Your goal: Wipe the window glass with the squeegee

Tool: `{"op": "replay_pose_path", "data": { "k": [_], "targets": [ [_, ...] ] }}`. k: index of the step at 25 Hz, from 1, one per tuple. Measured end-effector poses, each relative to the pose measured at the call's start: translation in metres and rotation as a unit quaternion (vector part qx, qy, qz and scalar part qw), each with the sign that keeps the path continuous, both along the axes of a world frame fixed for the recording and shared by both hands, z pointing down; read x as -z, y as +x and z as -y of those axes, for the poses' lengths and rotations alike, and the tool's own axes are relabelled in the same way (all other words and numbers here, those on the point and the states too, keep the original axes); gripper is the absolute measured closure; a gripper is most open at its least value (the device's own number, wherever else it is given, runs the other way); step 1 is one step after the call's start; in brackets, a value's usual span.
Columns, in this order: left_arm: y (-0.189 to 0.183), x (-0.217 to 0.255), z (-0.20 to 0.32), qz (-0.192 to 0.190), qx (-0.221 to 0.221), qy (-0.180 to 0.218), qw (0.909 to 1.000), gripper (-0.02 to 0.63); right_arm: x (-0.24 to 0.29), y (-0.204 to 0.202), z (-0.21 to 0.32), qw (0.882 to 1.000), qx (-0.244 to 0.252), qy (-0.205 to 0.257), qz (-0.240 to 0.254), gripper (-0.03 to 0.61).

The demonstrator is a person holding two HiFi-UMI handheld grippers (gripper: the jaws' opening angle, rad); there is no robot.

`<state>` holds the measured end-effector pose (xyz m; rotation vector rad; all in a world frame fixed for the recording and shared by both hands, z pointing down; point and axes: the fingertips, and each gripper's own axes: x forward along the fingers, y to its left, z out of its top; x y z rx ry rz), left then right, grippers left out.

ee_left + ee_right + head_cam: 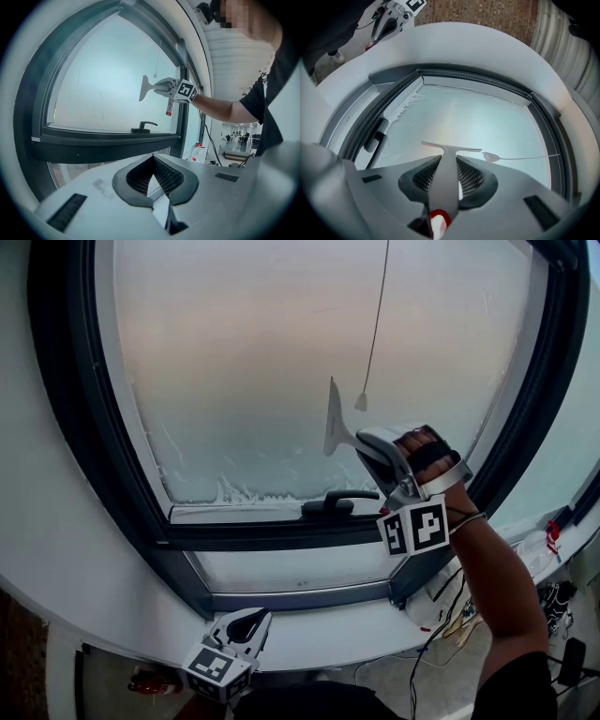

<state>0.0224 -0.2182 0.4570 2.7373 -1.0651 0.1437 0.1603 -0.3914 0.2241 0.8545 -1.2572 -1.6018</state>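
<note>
One squeegee (334, 424) is clamped by its handle in the right claw (364, 441). Its blade stands upright against the window glass (262, 362), in the lower right part of the pane. It sits just above the single dark window handle (336, 503) and just left of the one pull cord (376, 320) hanging down the pane. White foamy streaks (230, 491) line the glass's lower left edge. The left claw (247, 622) is low by the white sill (319, 638), well apart from the squeegee, with its jaws closed together on nothing.
</note>
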Motion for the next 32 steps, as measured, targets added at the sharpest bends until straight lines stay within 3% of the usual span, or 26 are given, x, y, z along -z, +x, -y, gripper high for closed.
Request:
{"op": "replay_pose_path", "data": {
  "k": [9,32],
  "targets": [
    [0.000,0.000,0.002,0.001,-0.003,0.000,1.0000,0.614,-0.001,0.016,0.001,1.000,-0.015,-0.002,-0.007,0.491],
    [-0.027,0.008,0.003,-0.003,0.001,0.011,0.9999,0.614,0.001,0.013,0.003,0.999,-0.037,-0.025,0.004,0.491]
  ]
}}
